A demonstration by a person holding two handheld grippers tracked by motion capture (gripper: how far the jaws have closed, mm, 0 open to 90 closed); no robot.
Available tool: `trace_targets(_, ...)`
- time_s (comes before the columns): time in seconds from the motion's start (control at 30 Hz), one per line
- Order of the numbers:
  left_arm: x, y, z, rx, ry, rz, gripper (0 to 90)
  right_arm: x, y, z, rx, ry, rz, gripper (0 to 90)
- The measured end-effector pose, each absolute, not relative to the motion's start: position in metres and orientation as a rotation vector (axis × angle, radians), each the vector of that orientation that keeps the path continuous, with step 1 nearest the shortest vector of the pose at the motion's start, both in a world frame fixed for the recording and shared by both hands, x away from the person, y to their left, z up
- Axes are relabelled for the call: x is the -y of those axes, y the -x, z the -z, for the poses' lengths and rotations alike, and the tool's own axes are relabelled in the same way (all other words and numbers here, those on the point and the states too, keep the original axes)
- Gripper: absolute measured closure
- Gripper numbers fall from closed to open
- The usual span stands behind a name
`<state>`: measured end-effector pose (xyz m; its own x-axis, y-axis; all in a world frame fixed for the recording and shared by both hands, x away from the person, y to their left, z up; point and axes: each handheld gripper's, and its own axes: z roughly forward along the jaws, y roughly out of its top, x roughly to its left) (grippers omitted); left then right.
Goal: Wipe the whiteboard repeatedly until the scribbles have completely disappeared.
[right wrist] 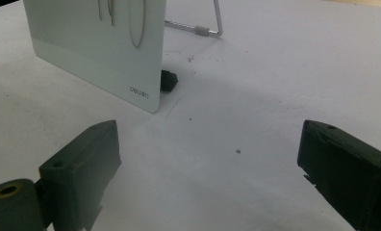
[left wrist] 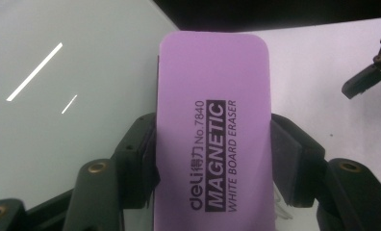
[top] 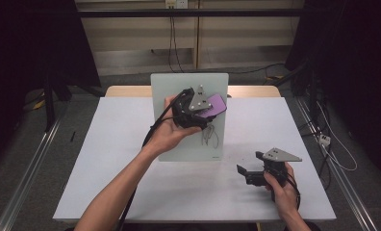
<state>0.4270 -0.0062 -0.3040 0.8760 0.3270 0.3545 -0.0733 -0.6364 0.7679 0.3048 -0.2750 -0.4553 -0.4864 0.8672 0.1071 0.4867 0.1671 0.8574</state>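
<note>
A small whiteboard stands propped on the white table, with black pen loops drawn on its right half. My left gripper is shut on a purple magnetic whiteboard eraser, held against the board's upper right part. In the left gripper view the eraser sits clamped between both pads, its printed side facing the camera, with the board behind it. My right gripper rests low at the table's right front, open and with nothing in it. In the right gripper view its fingers frame the board's lower corner.
A wire stand props the board from behind, with a small black foot at its corner. Dark specks dot the table near the board. Metal rails run along the floor on both sides. Cables hang on the back wall.
</note>
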Motion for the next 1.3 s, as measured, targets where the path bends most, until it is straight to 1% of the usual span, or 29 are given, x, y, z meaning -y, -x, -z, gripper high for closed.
trace_targets(0.13, 0.012, -0.423, 0.313, -0.165, -2.220, -0.600, 41.0, 0.275, -0.304, 0.455, -2.036, -1.289, -1.258, 7.4)
trace_targets(0.47, 0.017, -0.411, 0.346, -0.135, -2.280, -0.530, 40.9, 0.276, -0.304, 0.455, -2.035, -1.282, -1.260, 7.4)
trace_targets(0.6, 0.016, -0.412, 0.343, -0.139, -2.283, -0.521, 41.0, 0.276, -0.304, 0.455, -2.036, -1.281, -1.260, 7.4)
trace_targets(0.73, 0.011, -0.415, 0.335, -0.151, -2.271, -0.540, 41.0, 0.276, -0.304, 0.455, -2.040, -1.283, -1.257, 7.4)
trace_targets(1.0, -0.010, -0.424, 0.315, -0.190, -2.225, -0.573, 41.0, 0.276, -0.304, 0.455, -2.039, -1.282, -1.258, 7.5)
trace_targets(1.13, -0.015, -0.424, 0.315, -0.186, -2.218, -0.596, 41.0, 0.276, -0.304, 0.455, -2.037, -1.282, -1.257, 7.4)
trace_targets(1.3, -0.016, -0.420, 0.324, -0.189, -2.224, -0.583, 41.0, 0.276, -0.303, 0.455, -2.037, -1.282, -1.257, 7.5)
